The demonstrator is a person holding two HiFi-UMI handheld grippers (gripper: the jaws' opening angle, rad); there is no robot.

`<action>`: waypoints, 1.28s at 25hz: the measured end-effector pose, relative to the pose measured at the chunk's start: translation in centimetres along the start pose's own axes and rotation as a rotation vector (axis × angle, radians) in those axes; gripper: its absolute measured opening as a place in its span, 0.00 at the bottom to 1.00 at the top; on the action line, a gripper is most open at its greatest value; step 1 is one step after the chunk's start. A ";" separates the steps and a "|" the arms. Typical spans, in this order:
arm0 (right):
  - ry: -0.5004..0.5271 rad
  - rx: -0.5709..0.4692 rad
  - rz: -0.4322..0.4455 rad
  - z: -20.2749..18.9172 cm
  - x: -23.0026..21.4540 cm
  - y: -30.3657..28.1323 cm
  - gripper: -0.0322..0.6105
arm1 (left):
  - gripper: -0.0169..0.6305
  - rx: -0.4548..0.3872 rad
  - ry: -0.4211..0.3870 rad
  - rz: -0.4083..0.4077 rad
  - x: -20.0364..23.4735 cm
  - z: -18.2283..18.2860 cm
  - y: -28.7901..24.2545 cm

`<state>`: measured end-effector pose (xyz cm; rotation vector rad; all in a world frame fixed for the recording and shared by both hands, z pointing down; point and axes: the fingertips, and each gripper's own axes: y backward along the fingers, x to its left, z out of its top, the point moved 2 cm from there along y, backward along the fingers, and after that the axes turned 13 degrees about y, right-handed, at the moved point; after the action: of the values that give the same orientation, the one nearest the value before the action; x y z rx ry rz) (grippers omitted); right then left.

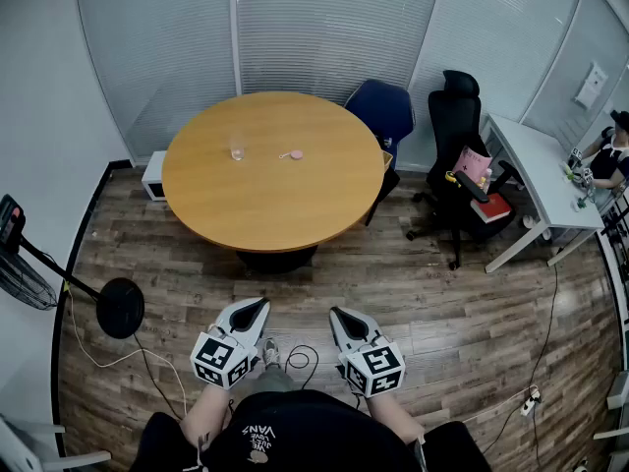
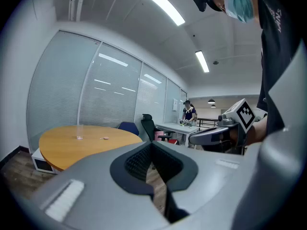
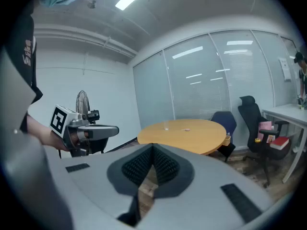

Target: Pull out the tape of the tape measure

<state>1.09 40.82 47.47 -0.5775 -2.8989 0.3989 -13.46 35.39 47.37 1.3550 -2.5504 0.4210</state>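
Note:
A small pink object (image 1: pixel 291 153), which may be the tape measure, lies on the round wooden table (image 1: pixel 275 195) far ahead of me; it also shows tiny in the left gripper view (image 2: pixel 104 138) and the right gripper view (image 3: pixel 186 128). My left gripper (image 1: pixel 263 305) (image 2: pixel 152 145) and right gripper (image 1: pixel 334 312) (image 3: pixel 153 147) are held close to my body over the wooden floor, well short of the table. Both are shut with nothing between the jaws. Each one shows in the other's view: the right gripper (image 2: pixel 216 135), the left gripper (image 3: pixel 93 132).
A small clear glass-like item (image 1: pixel 237 152) sits left of the pink object. A blue chair (image 1: pixel 383 111) and a black office chair (image 1: pixel 460 126) stand behind the table, beside a white desk (image 1: pixel 536 165) where a person sits. A floor fan (image 1: pixel 120 308) and cables are at left.

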 end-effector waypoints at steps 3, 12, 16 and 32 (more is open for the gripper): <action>0.001 -0.004 -0.017 0.3 -0.4 -1.7 0.07 | 0.04 0.003 0.007 0.000 1.9 0.1 -0.6; -0.045 -0.038 -0.067 1.5 -4.4 -8.5 0.07 | 0.04 0.013 0.020 -0.052 7.8 2.2 -5.6; -0.041 -0.064 -0.080 3.1 -6.0 -12.8 0.07 | 0.05 0.016 0.031 -0.093 10.9 3.9 -8.0; -0.079 0.001 -0.086 4.1 -12.7 -24.1 0.29 | 0.28 0.076 0.074 -0.105 20.8 7.1 -16.7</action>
<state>3.35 13.45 49.22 -0.4441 -2.9861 0.4208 -11.40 8.03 49.97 1.4631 -2.4137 0.5435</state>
